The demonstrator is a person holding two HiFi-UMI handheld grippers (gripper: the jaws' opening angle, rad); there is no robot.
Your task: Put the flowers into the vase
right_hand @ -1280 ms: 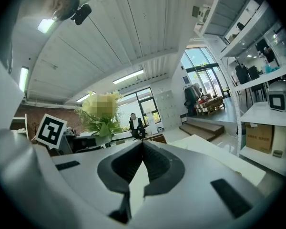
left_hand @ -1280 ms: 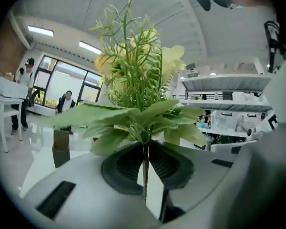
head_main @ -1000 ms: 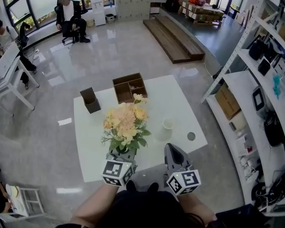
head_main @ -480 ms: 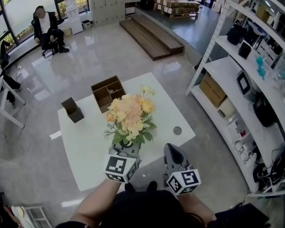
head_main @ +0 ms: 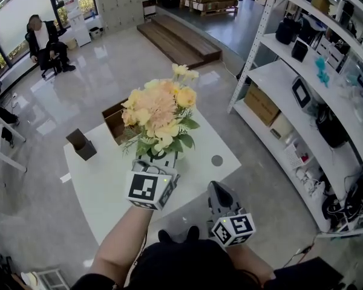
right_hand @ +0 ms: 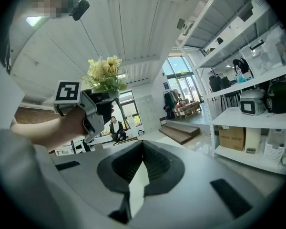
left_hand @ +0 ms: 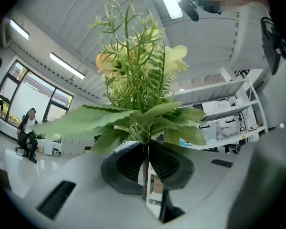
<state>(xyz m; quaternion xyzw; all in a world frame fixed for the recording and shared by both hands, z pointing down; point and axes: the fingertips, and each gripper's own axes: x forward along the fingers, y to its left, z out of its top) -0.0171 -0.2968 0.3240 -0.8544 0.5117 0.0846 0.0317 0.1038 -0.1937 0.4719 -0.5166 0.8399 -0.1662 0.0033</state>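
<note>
"Well, was any writing readable?"

"Only the square black-and-white markers (head_main: 146,189) on the gripper cubes; print elsewhere was too small."

"And the flowers?"

"The left gripper (left_hand: 145,149) was clamped on the stems of the yellow and peach flowers (head_main: 157,110), held upright over the white table (head_main: 103,186). The right gripper (right_hand: 142,149) was closed on nothing. A glossy grey floor (head_main: 91,95) lay beyond, with white shelving (head_main: 278,83) on the right."

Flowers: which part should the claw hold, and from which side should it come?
Hold the thin stem just under the leaves, coming from the side, as the left claw does now. The flowers stand upright and spread wide above; only the stem fits between the closed jaws.
</note>
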